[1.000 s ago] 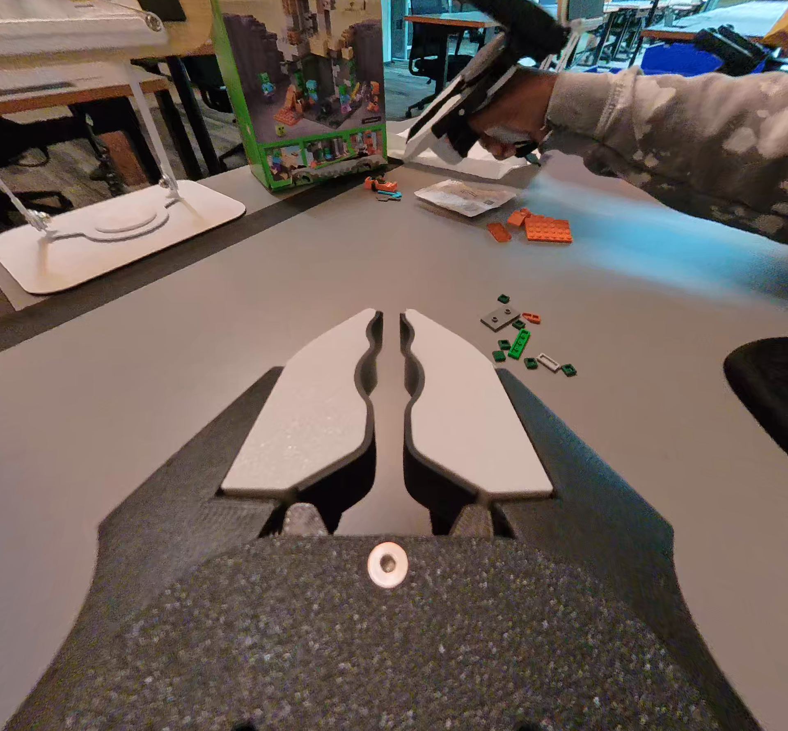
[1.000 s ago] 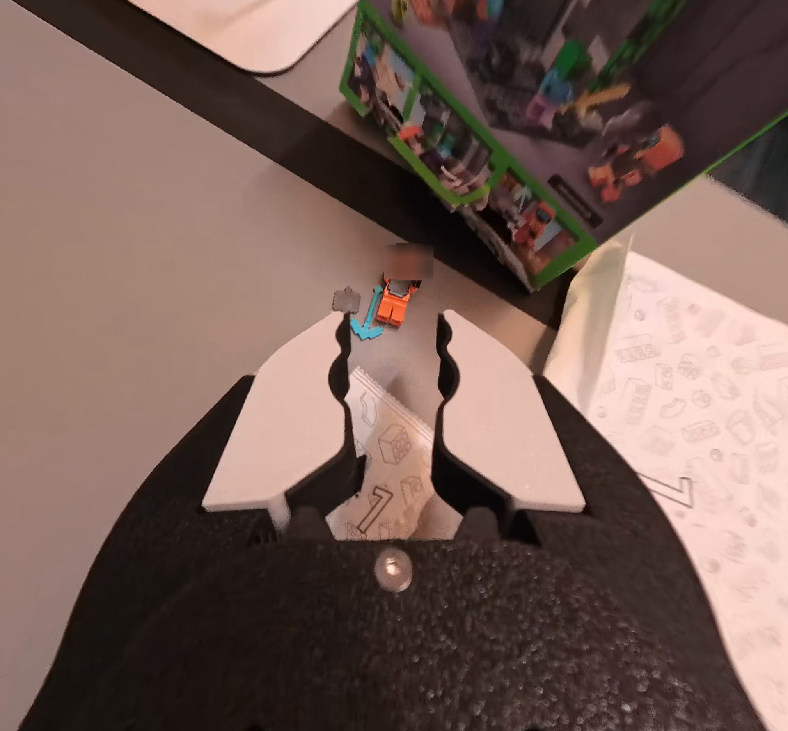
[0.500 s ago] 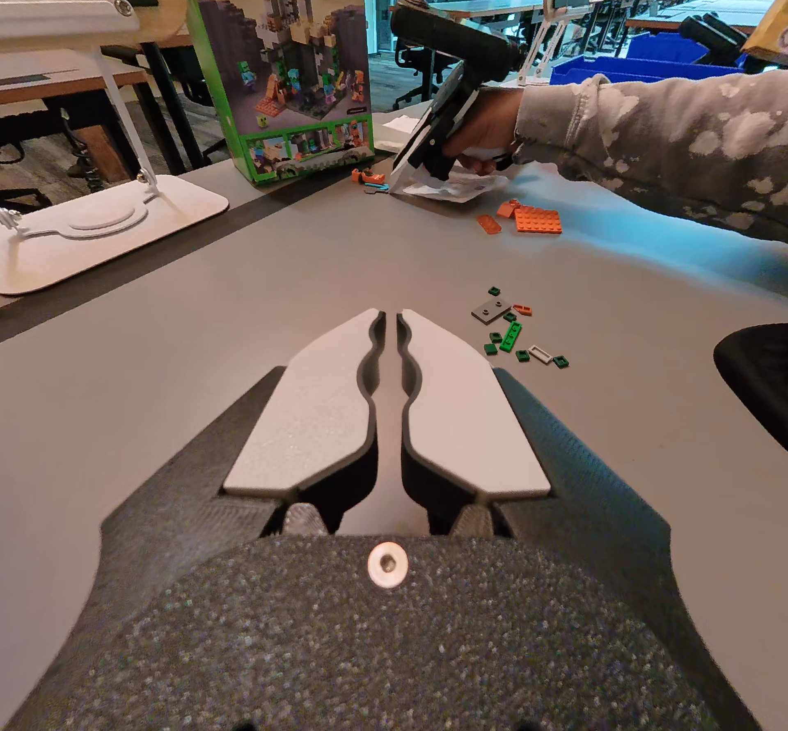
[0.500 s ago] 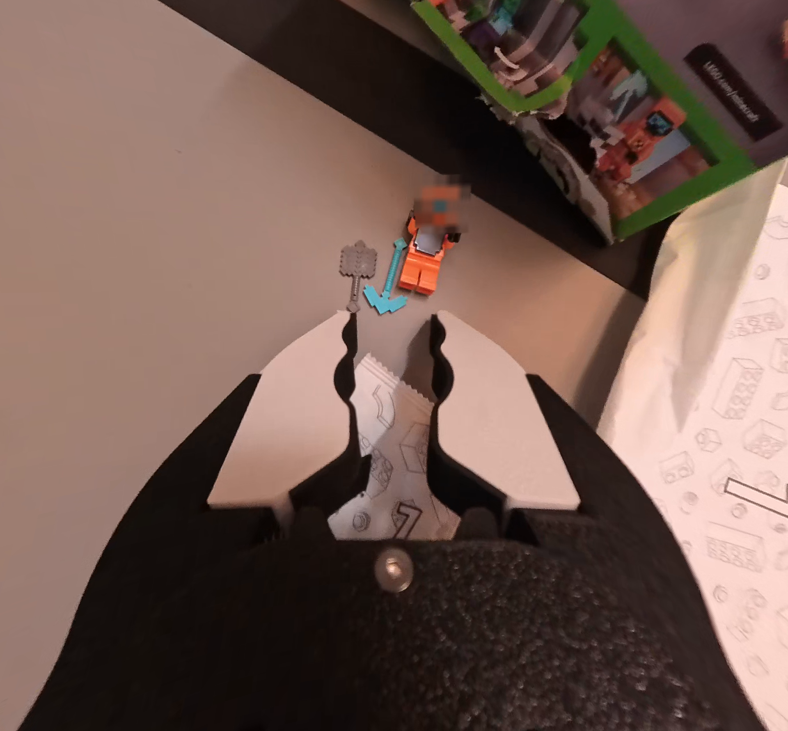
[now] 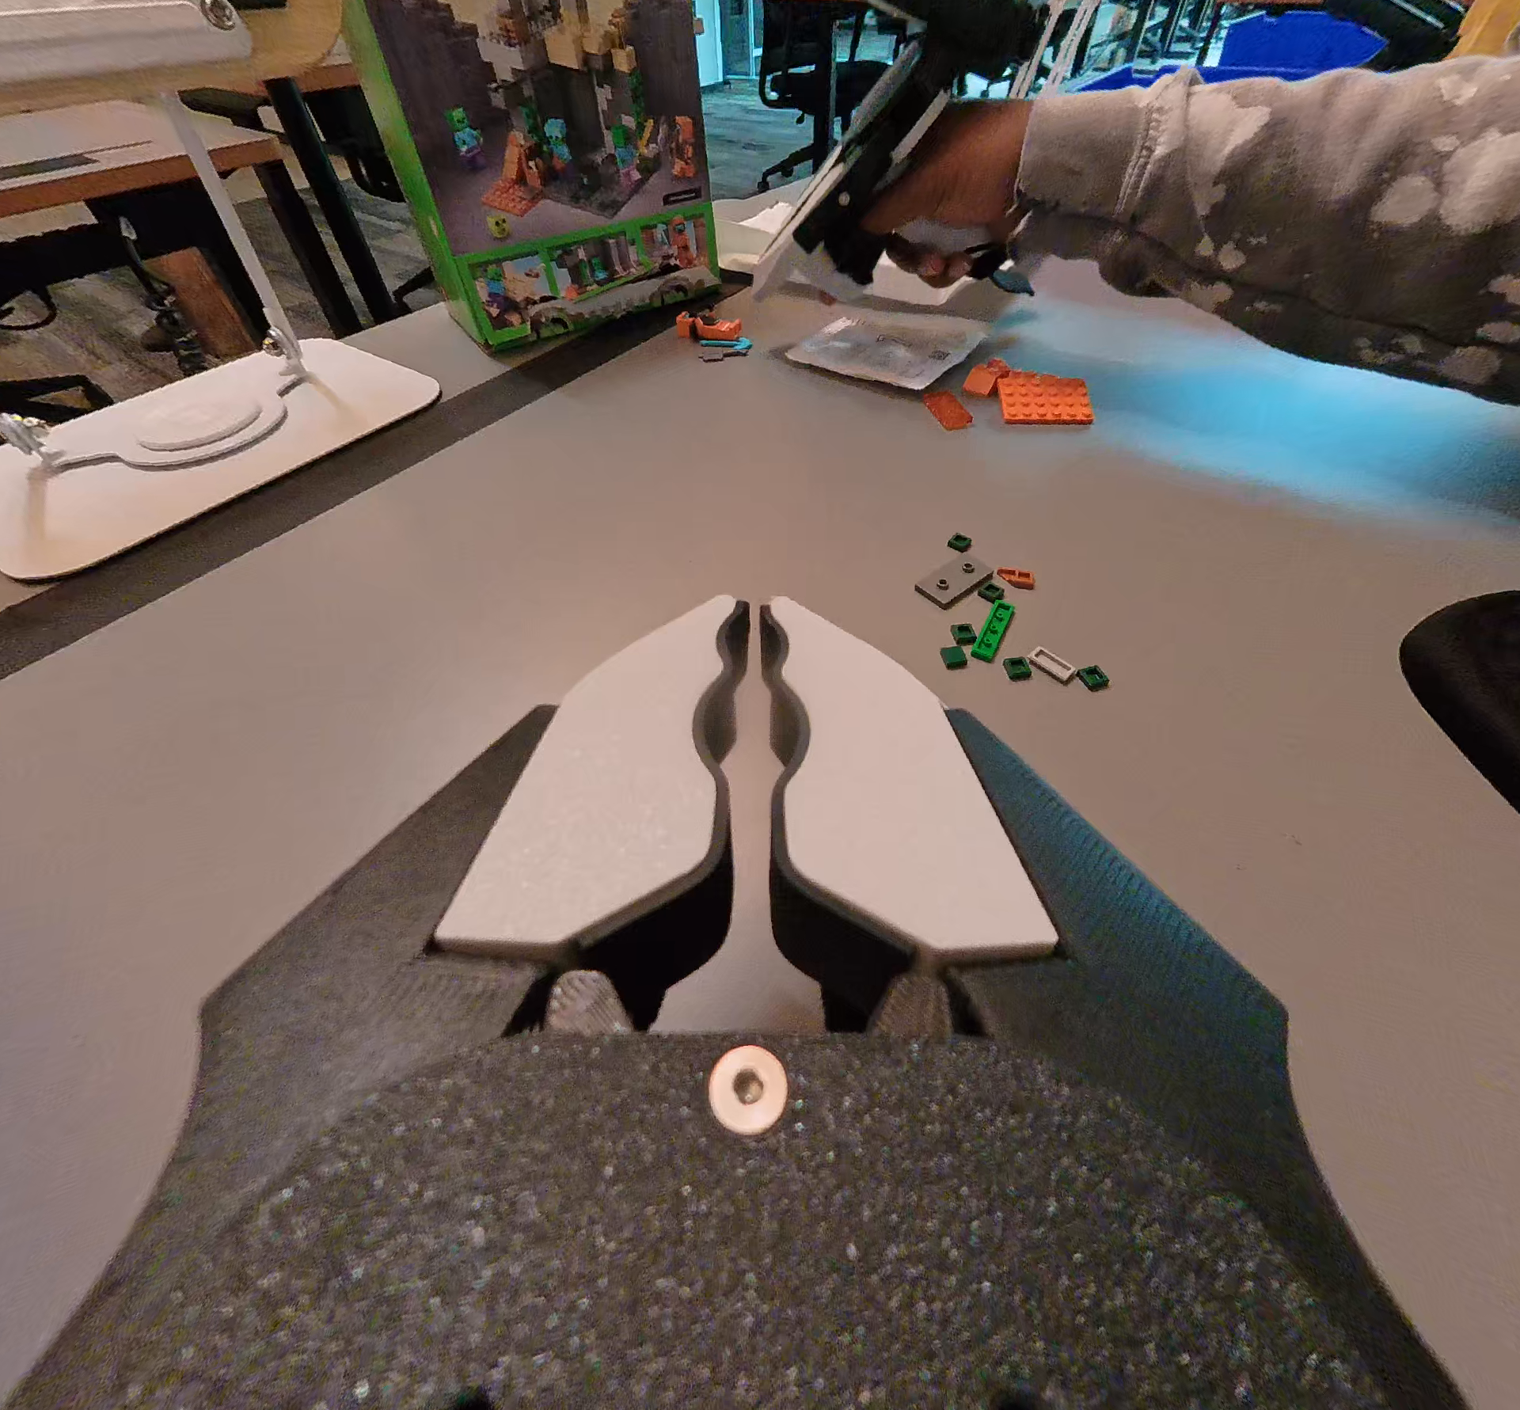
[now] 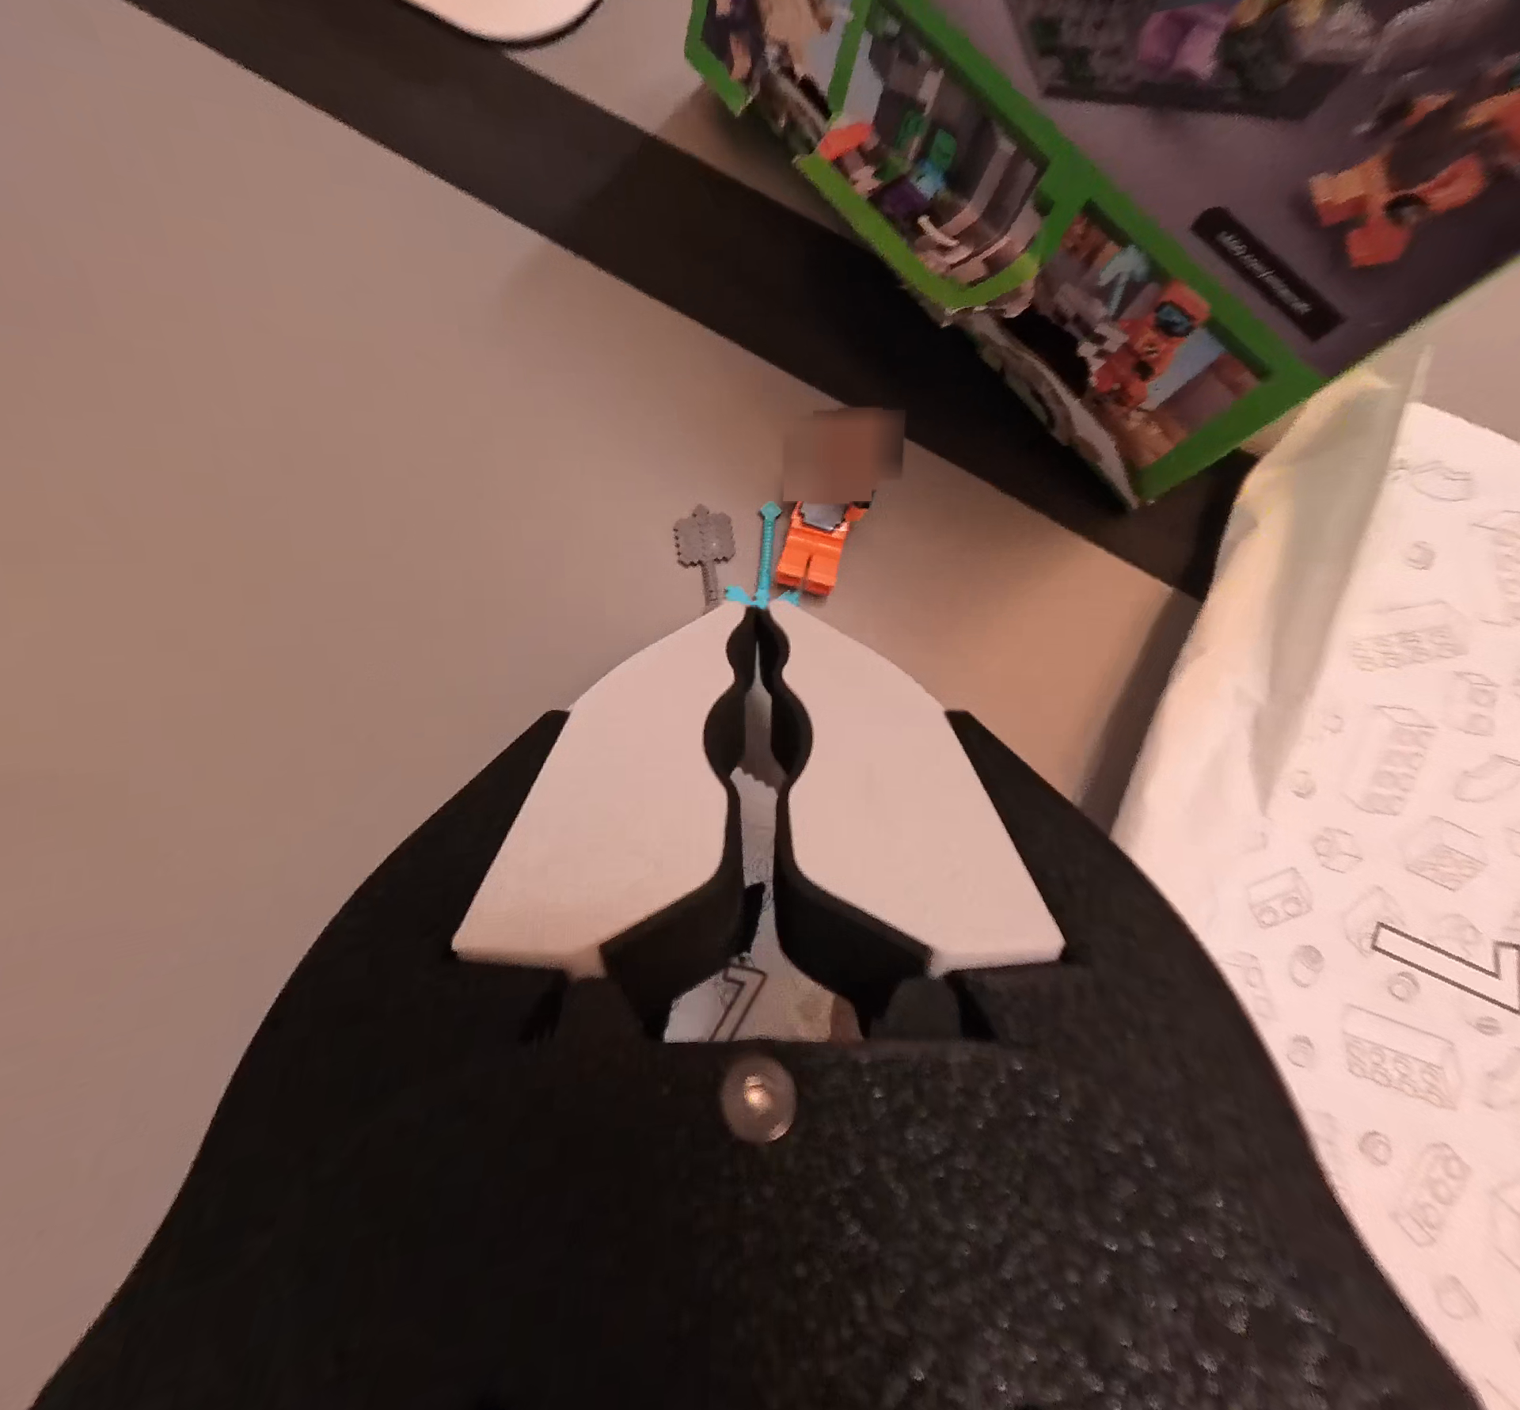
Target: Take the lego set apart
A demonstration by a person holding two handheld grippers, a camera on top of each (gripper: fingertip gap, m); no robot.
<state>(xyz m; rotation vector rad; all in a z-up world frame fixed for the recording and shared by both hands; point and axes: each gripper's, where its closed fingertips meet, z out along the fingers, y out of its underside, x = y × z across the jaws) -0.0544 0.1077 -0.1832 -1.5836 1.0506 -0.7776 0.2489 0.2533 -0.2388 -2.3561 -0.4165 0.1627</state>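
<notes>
The small turquoise plastic pickaxe is lying on the grey table, a little above the middle of the right wrist view. The right gripper is pinching the head end of this pickaxe between its white fingertips, which are pressed together on it. Just to the right of the pickaxe, the orange lego figure is lying flat, with its legs pointing to the lower part of the frame. Just to the left, the small grey plastic axe is lying; I cannot tell if it is touching the pickaxe. Under the fingers, a white paper bag with printed brick drawings is showing through the gap.

In the upper right of this view, the green-edged cardboard lego box is standing, and at the right edge a large white printed paper bag is lying.

In the left wrist view, the left gripper is hovering over the bare table in the middle of the frame, with its white fingers nearly together, only a thin slit between them, holding nothing. To the right of it, small dark green, bright green, grey and orange loose pieces are scattered. Higher, the flat orange studded plate is lying near a smaller orange piece. In the upper right, a hand in a mottled grey sleeve is holding the right gripper. At the left edge, a white flat stand base is resting.
</notes>
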